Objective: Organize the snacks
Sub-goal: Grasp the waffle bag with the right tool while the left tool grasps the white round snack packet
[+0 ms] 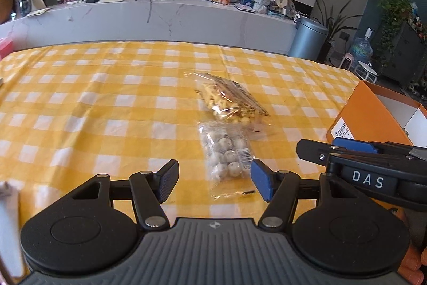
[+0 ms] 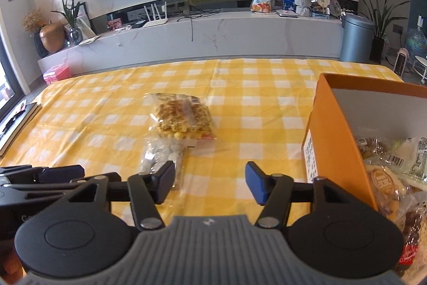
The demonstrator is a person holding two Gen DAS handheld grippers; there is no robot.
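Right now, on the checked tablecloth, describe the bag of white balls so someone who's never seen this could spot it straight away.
Start at the yellow checked tablecloth and find the orange box at its right side. Left of the box two clear snack bags lie touching; the bag of white balls is the nearer one. Its round whitish pieces set it apart from the bag of yellow snacks behind it.

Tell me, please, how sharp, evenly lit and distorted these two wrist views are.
Left wrist view: the white-ball snack bag is sharp, glare whitens the tablecloth, and the far table edge bows. Right wrist view: daylight from the left, the yellow snack bag slightly soft, the orange box bulging from fisheye.
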